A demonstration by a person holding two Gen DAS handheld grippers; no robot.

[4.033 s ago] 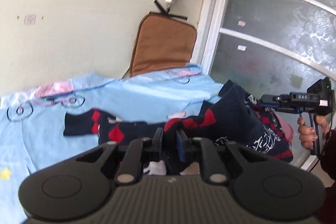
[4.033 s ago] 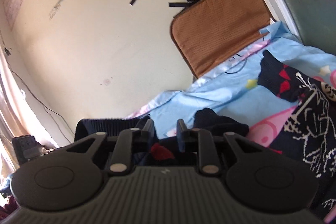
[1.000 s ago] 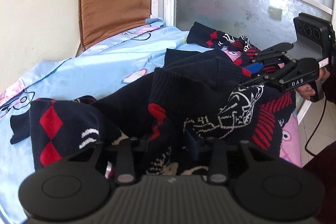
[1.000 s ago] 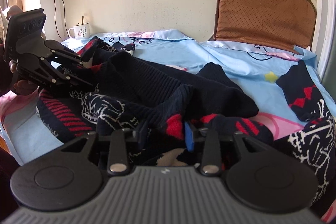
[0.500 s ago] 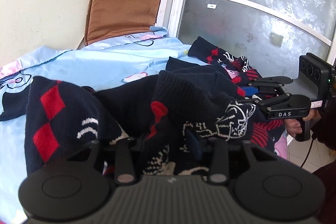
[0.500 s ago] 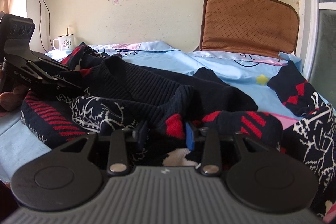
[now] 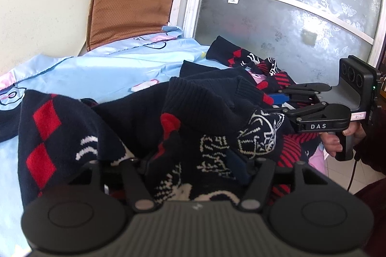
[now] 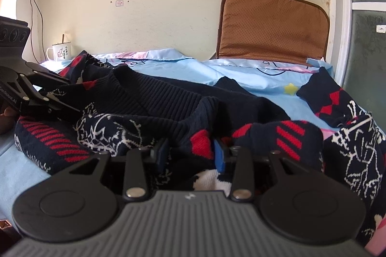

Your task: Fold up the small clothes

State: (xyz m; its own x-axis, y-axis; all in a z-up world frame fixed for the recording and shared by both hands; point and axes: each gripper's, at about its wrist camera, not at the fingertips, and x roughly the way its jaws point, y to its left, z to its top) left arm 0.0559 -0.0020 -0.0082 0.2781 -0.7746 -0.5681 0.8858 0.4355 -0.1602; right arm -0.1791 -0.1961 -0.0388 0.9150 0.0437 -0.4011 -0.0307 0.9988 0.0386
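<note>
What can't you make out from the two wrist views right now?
- Left gripper pads: left wrist view, buried in the sweater folds.
- Whether the right gripper pads press the knit: right wrist view, fabric bulges over them.
- Mug print: too small.
- Bed sheet under the sweater: covered.

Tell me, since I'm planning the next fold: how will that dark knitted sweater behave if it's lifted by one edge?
The sweater would probably sag and drape; it already lies in soft bunched folds. Its thick ribbed knit suggests some weight. It likely won't slip from the right gripper.
</note>
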